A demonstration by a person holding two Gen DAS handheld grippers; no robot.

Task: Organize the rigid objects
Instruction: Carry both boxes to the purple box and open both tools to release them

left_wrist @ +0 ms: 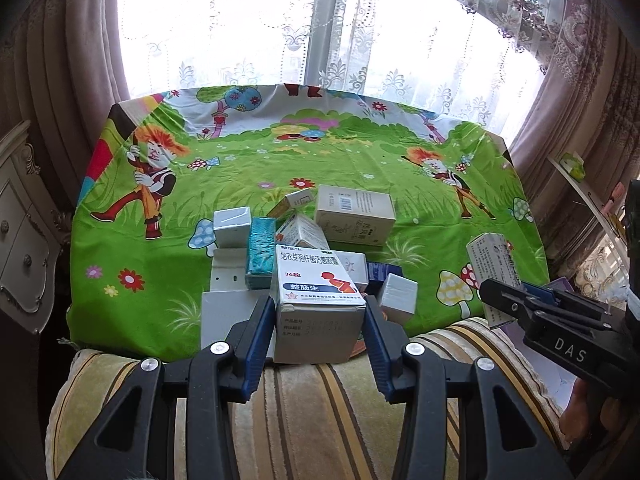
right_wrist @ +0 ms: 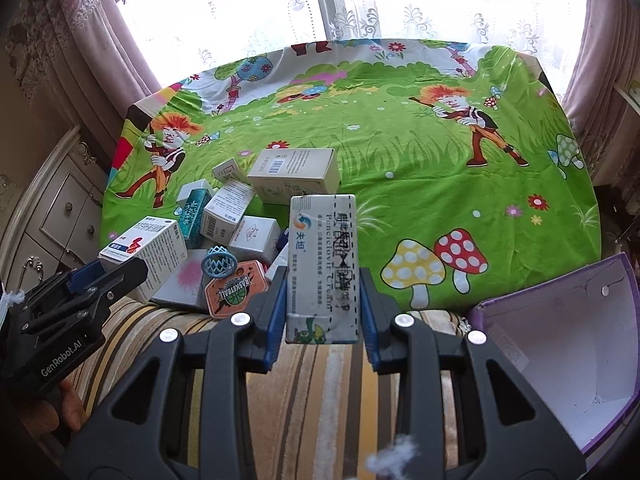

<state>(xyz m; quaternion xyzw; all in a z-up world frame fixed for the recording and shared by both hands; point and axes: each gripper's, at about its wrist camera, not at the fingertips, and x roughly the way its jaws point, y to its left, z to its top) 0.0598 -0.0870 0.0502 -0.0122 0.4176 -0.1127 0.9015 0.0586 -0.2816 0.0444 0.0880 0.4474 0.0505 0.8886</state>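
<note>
My right claw [right_wrist: 324, 320] is clamped on the slim cream box [right_wrist: 323, 264], long axis toward 12; the purple bin [right_wrist: 560, 344] sits at 3. My left claw [left_wrist: 320, 332] grips the white pill box [left_wrist: 316, 300].

A lived-in room of a private home: floor-length mauve patterned curtains [left_wrist: 60, 80] and white lace sheers [left_wrist: 248, 40] frame a bright window [right_wrist: 248, 4] behind a tabletop draped in a child's cartoon cloth [left_wrist: 340, 168] of green meadow, mushrooms and orange-haired figures. An ornate cream cabinet [left_wrist: 24, 232] with carved trim and round knobs stands at the left, a striped upholstered cushion [right_wrist: 320, 392] lies in the foreground, and household medicine cartons [right_wrist: 240, 216] are heaped on the cloth beside an open purple cardboard box [right_wrist: 560, 340].
</note>
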